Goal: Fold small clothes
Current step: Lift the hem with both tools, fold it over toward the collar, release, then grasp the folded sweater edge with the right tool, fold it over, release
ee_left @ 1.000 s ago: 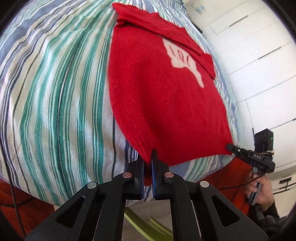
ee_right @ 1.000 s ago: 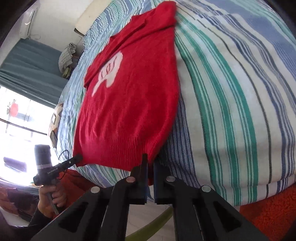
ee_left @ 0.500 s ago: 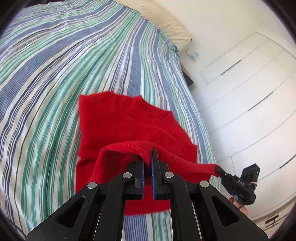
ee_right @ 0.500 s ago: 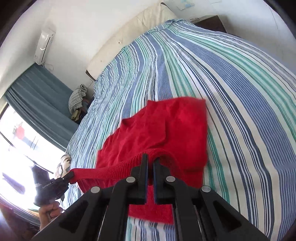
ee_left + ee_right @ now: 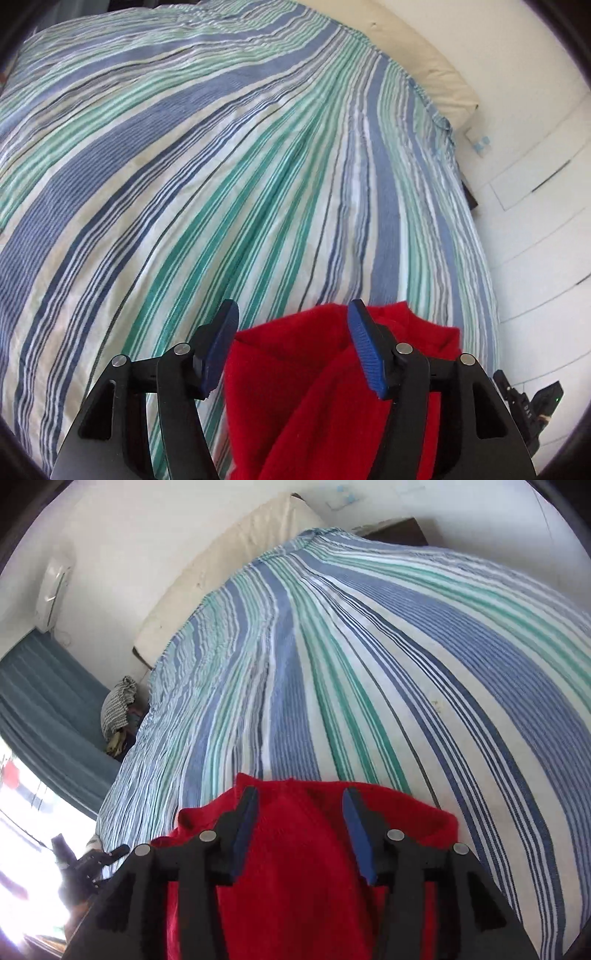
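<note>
A small red knitted sweater lies folded over on the striped bed sheet, low in both views. My left gripper is open with its blue pads spread over the sweater's left part, holding nothing. My right gripper is open too, its jaws spread over the sweater near its far folded edge. The sweater's near part is hidden under the gripper bodies.
The bed sheet stretches far ahead to a cream headboard cushion. White cupboard doors stand to the right. A blue curtain, a bright window and a bundle of cloth are at the left.
Both grippers carried the sweater's hem up and forward over its upper part, then opened and let it go. The sweater now lies folded in half.
</note>
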A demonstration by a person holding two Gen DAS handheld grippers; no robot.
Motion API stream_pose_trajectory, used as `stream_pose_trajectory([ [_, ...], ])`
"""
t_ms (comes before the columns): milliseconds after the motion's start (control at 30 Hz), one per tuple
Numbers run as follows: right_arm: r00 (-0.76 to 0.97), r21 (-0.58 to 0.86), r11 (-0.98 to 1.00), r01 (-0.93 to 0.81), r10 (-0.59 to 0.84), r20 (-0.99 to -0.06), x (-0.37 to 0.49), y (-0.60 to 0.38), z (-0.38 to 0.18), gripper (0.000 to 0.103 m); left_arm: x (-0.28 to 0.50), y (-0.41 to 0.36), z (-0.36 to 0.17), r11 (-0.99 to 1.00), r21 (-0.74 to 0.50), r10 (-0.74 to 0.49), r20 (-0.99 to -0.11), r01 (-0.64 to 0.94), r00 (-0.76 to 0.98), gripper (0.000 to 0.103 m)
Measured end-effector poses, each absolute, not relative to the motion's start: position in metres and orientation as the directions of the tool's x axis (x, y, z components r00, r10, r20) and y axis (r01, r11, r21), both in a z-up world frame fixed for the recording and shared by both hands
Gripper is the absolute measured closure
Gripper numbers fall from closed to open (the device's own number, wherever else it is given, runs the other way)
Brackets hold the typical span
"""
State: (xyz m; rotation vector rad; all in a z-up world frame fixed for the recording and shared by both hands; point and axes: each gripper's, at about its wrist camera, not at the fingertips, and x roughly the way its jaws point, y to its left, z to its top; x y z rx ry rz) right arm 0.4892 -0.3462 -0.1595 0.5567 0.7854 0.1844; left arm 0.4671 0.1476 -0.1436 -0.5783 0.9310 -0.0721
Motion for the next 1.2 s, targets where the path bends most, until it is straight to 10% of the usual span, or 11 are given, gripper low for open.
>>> stream_pose_trajectory([
  [200, 0.522, 0.422, 0.858, -0.291, 0.513, -0.681, 0.438, -0.277, -0.165, 0.054, 0.436, 0.076, -0.143, 0.851, -0.485, -0.514, -0.696, 0.199, 0.501, 0.014],
  [433, 0.549, 0.332, 0.929, -0.161, 0.364, -0.752, 0.347, -0.335, -0.211, 0.057, 0.474, 0.130, -0.190, 0.857, -0.496, -0.379, -0.791, -0.139, 0.481, 0.047],
  [567, 0.555, 0.322, 0.944, -0.073, 0.307, -0.773, 0.311, -0.362, -0.205, 0.044, 0.427, 0.120, -0.148, 0.918, -0.395, -0.315, -0.784, -0.038, 0.535, 0.022],
  [1000, 0.578, 0.610, 0.791, 0.053, 0.474, -0.664, 0.398, -0.391, -0.211, 0.023, 0.214, 0.089, -0.159, 0.887, -0.458, -0.418, -0.755, 0.048, 0.506, 0.015],
  [1033, 0.561, 0.618, 0.785, 0.039, 0.495, -0.664, 0.406, -0.382, -0.217, 0.025, 0.210, 0.092, -0.166, 0.896, -0.442, -0.397, -0.766, 0.034, 0.506, 0.015],
  [1067, 0.542, 0.600, 0.799, 0.025, 0.494, -0.680, 0.413, -0.371, -0.220, 0.049, 0.208, 0.095, -0.172, 0.908, -0.418, -0.371, -0.781, 0.021, 0.502, 0.015],
  [1100, 0.515, 0.566, 0.824, 0.027, 0.474, -0.714, 0.419, -0.360, -0.223, 0.094, 0.208, 0.099, -0.177, 0.918, -0.396, -0.351, -0.791, 0.018, 0.501, 0.015],
  [1200, 0.526, 0.528, 0.848, 0.046, 0.429, -0.734, 0.425, -0.340, -0.204, 0.093, 0.209, 0.111, -0.173, 0.920, -0.392, -0.339, -0.782, 0.010, 0.522, 0.015],
])
